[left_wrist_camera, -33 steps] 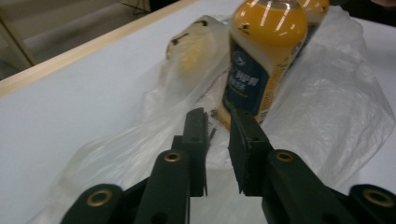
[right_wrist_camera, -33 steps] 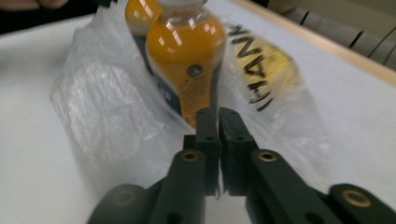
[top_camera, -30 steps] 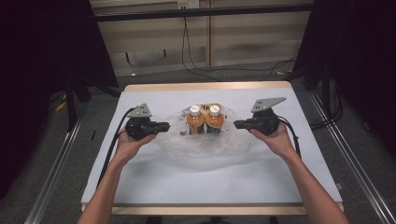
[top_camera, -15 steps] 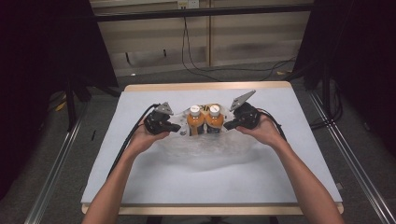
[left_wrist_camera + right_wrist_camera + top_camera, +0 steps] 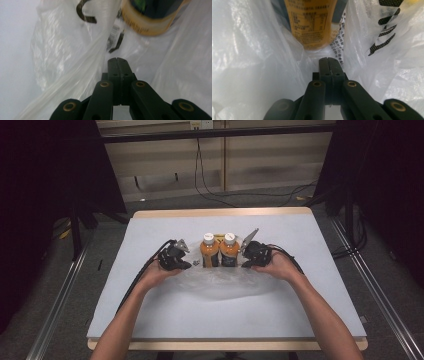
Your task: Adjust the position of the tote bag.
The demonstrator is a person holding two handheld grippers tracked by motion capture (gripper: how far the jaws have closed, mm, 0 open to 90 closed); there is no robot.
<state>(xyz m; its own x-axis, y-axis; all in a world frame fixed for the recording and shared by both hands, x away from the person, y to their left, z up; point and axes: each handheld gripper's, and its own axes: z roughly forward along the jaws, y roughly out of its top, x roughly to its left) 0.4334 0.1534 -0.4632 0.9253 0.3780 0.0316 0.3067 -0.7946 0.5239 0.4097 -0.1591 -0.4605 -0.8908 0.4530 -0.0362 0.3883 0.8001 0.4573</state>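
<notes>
- Two orange bottles (image 5: 219, 251) stand upright, side by side and touching, near the middle of the desk (image 5: 320, 285), on a clear plastic bag (image 5: 220, 280) that lies crumpled around their bases.
- Left gripper (image 5: 186, 265) sits just left of the bottles, low on the bag. In the left gripper view its jaws are clenched flat together, tips (image 5: 117, 60) on the film; whether any film is pinched between them I cannot tell.
- Right gripper (image 5: 245, 262) sits just right of the bottles. In the right gripper view its jaws are likewise clenched, tips (image 5: 329, 60) close to the foot of a bottle (image 5: 312, 22), film on both sides.
- Judged step: gathering the bag sides up around the bottles.
- To do it well: take the film at the rim, not the bottle; confirm a fold is really caught before lifting.
- Raise both sides evenly, so neither bottle tips.
- Keep the jaws off the labels; a nudge at the foot could topple the pair.
- Risk: thin film slipping out of a shallow pinch.
</notes>
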